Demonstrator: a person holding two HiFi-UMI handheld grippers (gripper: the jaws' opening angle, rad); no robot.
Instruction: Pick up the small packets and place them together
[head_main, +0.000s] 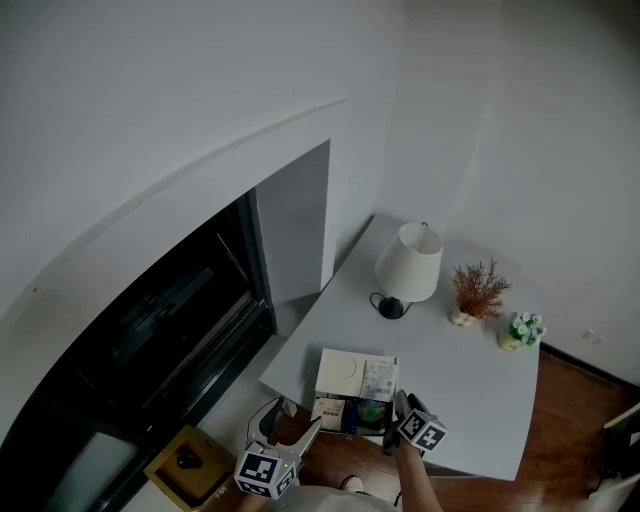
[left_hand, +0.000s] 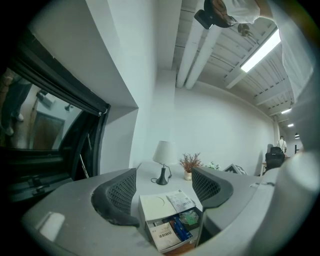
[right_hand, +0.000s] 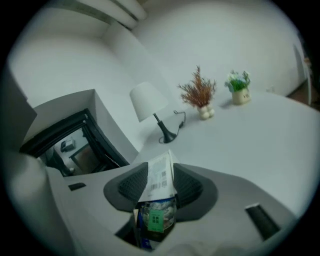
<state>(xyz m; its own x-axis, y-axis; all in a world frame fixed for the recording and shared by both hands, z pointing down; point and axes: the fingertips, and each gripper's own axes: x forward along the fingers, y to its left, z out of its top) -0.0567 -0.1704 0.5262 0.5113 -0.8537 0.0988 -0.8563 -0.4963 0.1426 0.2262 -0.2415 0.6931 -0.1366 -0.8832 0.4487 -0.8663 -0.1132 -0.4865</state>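
Lamp (head_main: 410, 262), plant (head_main: 478, 288) beyond packet (head_main: 378, 380) (on box (head_main: 338, 368))

Mesh-textured, matt dark pads face the left fingers (left_hand: 121, 192) and the right fingers (right_hand: 131, 184), both set in smooth grey plastic. A matt printed paper sachet (right_hand: 161, 175) shows between the right fingers, and just below them sits a glossy plastic packet (right_hand: 156, 217). Beyond the fingers, the pale worktop (right_hand: 260, 135) looks smooth and matt, the lampshade (right_hand: 145, 100) cloth-like.
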